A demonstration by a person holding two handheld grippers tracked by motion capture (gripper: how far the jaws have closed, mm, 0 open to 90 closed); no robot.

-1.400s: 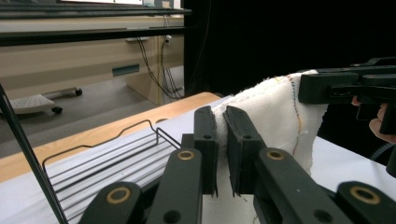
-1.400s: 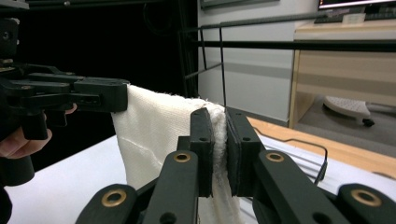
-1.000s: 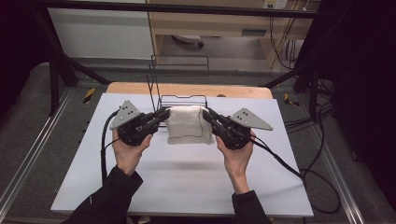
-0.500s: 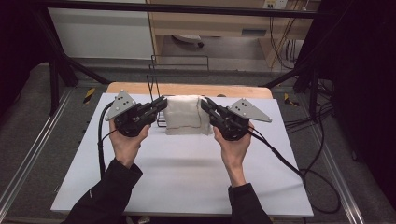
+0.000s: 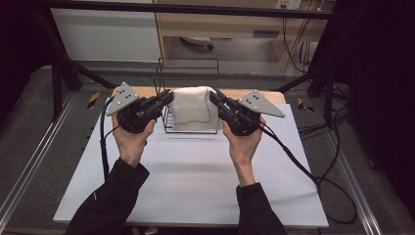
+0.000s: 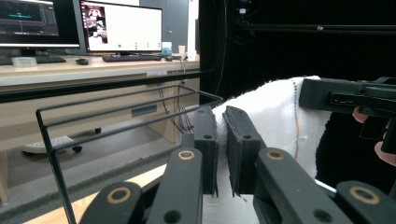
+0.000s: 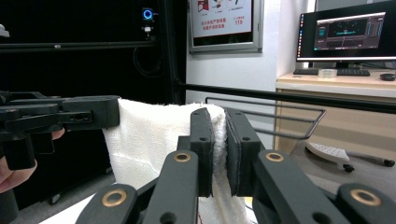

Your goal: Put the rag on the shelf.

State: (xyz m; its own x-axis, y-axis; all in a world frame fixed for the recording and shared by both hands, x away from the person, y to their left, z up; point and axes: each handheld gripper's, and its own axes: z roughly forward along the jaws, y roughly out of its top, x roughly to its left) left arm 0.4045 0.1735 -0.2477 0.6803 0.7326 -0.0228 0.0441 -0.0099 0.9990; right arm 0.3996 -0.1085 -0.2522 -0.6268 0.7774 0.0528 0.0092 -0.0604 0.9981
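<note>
A white folded towel [image 5: 193, 108] hangs in the air between my two grippers, above the far part of the white table [image 5: 191, 176]. My left gripper [image 5: 169, 97] is shut on the towel's left top edge; its jaws pinch white cloth [image 6: 275, 121] in the left gripper view, where my left gripper [image 6: 221, 149] has the right one beyond it. My right gripper [image 5: 214, 96] is shut on the right top edge, and in the right gripper view my right gripper [image 7: 219, 149] clamps the towel [image 7: 149, 135]. A black wire rack [image 5: 188, 73] stands just behind and under the towel.
The wire rack's bars [image 6: 116, 107] stand close past the left jaws. A wooden strip [image 5: 274, 94] edges the table's far side. Cables [image 5: 313, 171] trail off to the right. A desk with monitors [image 6: 121, 25] stands beyond.
Both grippers have lifted the towel and carried it away from the person, from the table's middle toward the wire rack. Both stay shut on it.
</note>
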